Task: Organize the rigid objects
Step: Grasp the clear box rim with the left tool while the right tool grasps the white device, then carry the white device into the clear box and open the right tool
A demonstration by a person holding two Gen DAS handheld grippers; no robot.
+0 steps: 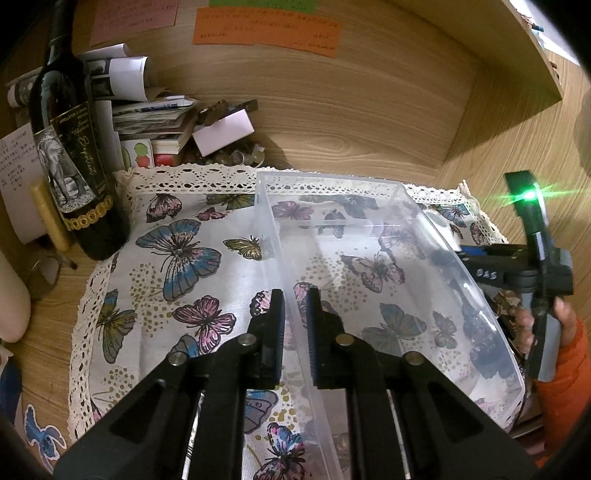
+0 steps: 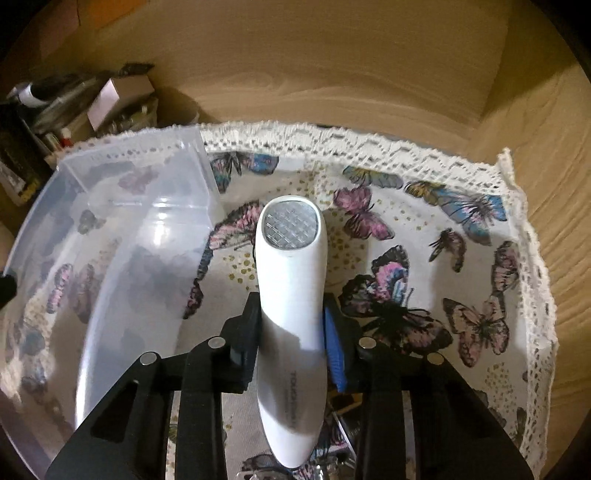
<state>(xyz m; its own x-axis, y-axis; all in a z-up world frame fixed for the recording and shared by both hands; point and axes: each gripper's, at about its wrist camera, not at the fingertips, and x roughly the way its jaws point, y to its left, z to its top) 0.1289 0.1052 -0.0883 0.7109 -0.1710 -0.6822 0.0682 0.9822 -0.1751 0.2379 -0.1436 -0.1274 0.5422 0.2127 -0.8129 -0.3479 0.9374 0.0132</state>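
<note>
Right gripper (image 2: 291,332) clamps white handheld device (image 2: 291,295) over butterfly cloth (image 2: 424,258); clear plastic bin (image 2: 110,240) beside, left.

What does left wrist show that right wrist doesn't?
Left wrist only: dark wine bottle, orange note, and the left gripper, jaws clamped on the clear bin's wall. Right wrist only: white handheld device, with the right gripper jaws around it. Both: clear bin and butterfly cloth.

Clear plastic bin (image 1: 388,295) on butterfly cloth (image 1: 177,258), wine bottle (image 1: 70,147) far left off the cloth, paper pile (image 1: 155,114) behind, handheld device (image 2: 291,295) right of bin.
</note>
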